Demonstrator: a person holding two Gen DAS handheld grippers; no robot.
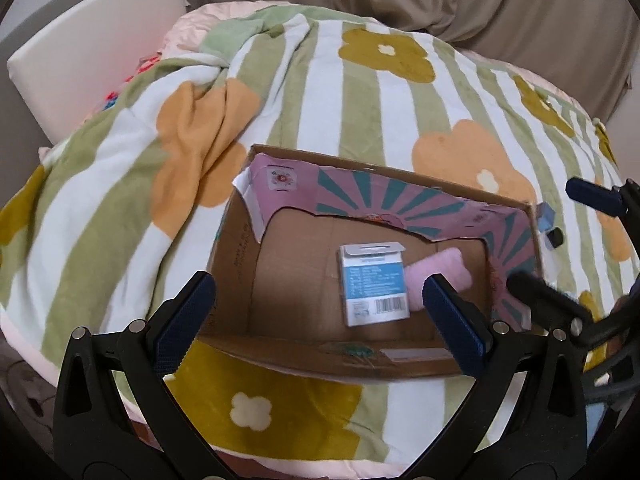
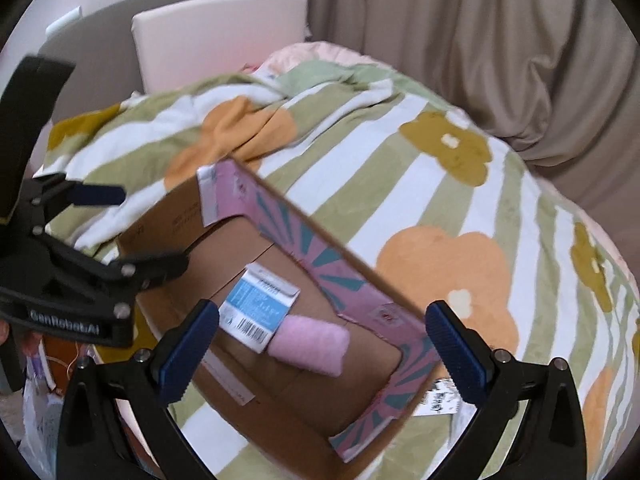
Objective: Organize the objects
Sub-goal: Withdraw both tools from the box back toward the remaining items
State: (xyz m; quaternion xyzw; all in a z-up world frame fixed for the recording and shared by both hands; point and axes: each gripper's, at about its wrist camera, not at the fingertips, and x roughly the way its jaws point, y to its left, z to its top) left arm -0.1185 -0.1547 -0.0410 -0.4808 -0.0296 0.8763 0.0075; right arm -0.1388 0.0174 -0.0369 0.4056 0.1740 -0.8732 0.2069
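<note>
An open cardboard box (image 1: 236, 256) (image 2: 168, 220) with pink and teal flaps lies on the flowered blanket. On its floor rest a small white and blue carton (image 1: 374, 288) (image 2: 256, 308) and a fluffy pink roll (image 1: 440, 274) (image 2: 310, 338), side by side and touching. My left gripper (image 1: 320, 320) hovers open above the box's near edge, nothing between its fingers. My right gripper (image 2: 320, 344) also stands open and empty over the box, and shows at the right of the left wrist view (image 1: 560, 248). The left gripper (image 2: 132, 232) appears at the left of the right wrist view.
A green-and-white striped blanket (image 1: 360, 112) (image 2: 440, 208) with orange and mustard flowers covers the bed. A white headboard panel (image 1: 100, 48) (image 2: 220, 36) stands behind it, beige curtains (image 1: 520, 12) (image 2: 480, 40) to the right. A small blue and black item (image 1: 550, 226) lies beside the box.
</note>
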